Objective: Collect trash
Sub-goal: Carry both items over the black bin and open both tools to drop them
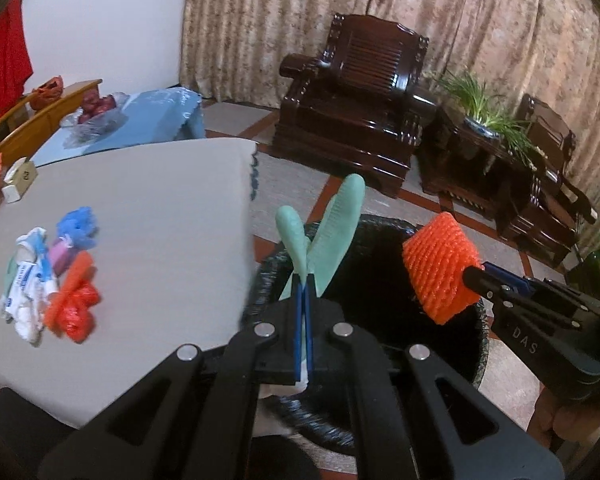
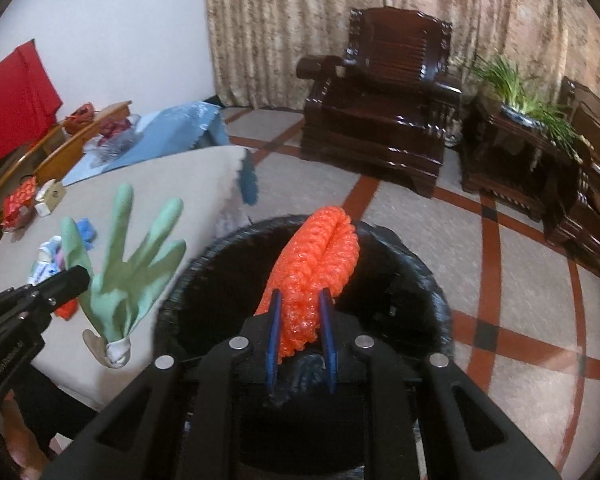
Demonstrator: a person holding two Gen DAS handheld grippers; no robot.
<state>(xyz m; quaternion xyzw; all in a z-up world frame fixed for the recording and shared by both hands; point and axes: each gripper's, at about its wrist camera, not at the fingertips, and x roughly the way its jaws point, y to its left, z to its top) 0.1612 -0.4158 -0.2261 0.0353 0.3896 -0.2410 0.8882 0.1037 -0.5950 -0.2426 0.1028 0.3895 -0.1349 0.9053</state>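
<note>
Green glove (image 1: 324, 236) pinched in left claw (image 1: 304, 300); right claw (image 2: 302, 320) grips orange netting (image 2: 316, 264).

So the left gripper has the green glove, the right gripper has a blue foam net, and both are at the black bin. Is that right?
Not quite: the foam net in the right gripper is orange, not blue, as the right wrist view shows. The rest stands: the left gripper is shut on the green glove, and both are at the black bin.

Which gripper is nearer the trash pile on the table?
Left. The left gripper, holding the green glove, is beside the table edge near the trash pile; the right gripper is over the bin.
</note>
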